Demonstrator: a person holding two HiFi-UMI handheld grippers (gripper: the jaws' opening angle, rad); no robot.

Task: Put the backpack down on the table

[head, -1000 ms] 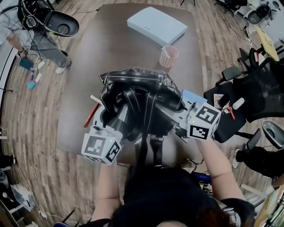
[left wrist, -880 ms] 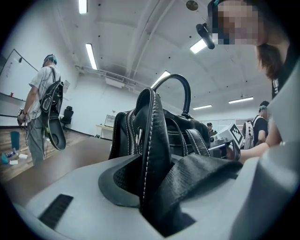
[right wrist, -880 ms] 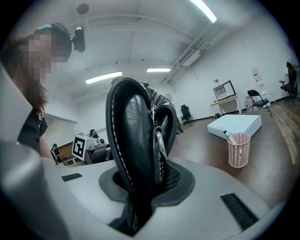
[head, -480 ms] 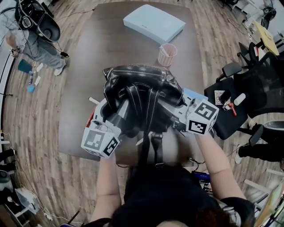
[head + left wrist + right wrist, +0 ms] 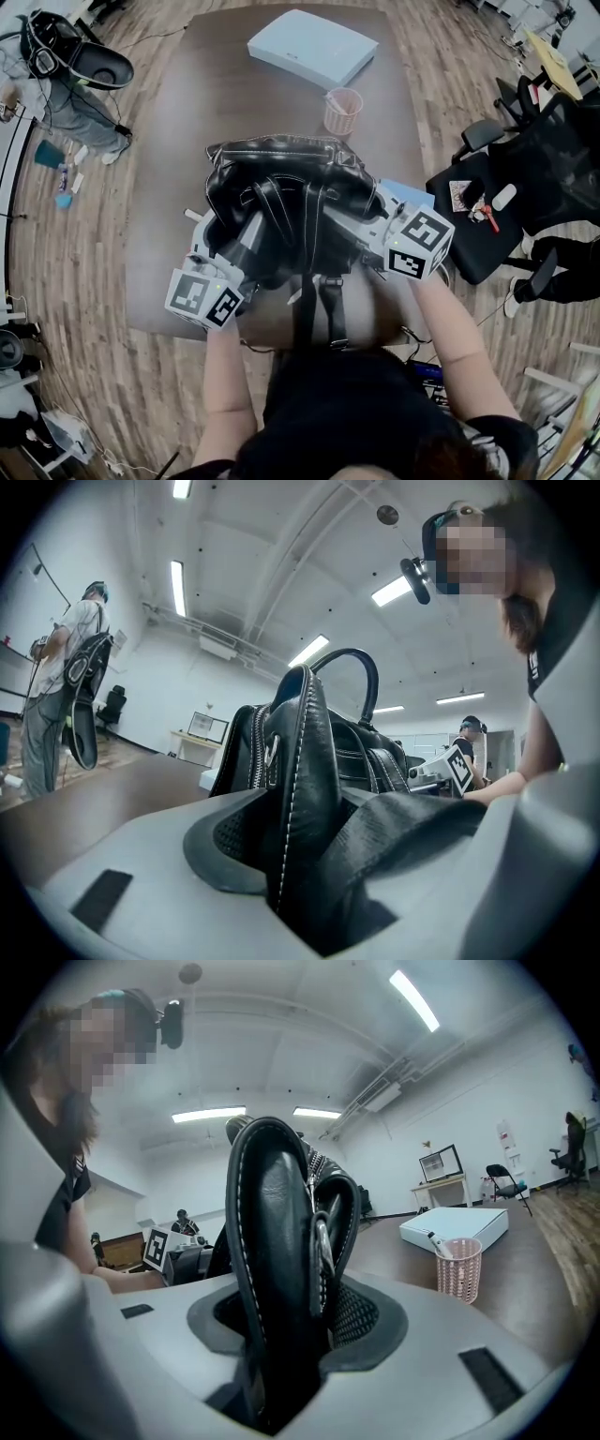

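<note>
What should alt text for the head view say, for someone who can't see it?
Seen from above, a black backpack rests on a brown table, its straps between the jaws of the left claw and the right claw, which have just been opening. Beyond it stand a pink cup and a white box.

No word, number or brand name can be read anywhere. The only sign-like marks are black-and-white square code patterns without letters. One stands on the marker cube (image 5: 204,298) of the left tool (image 5: 309,874), at the near left of the backpack (image 5: 281,202). The other stands on the cube (image 5: 419,246) of the right tool (image 5: 281,1363), at the backpack's right. The white box (image 5: 312,47) beyond the backpack on the table (image 5: 187,141) shows no print that can be made out.
</note>
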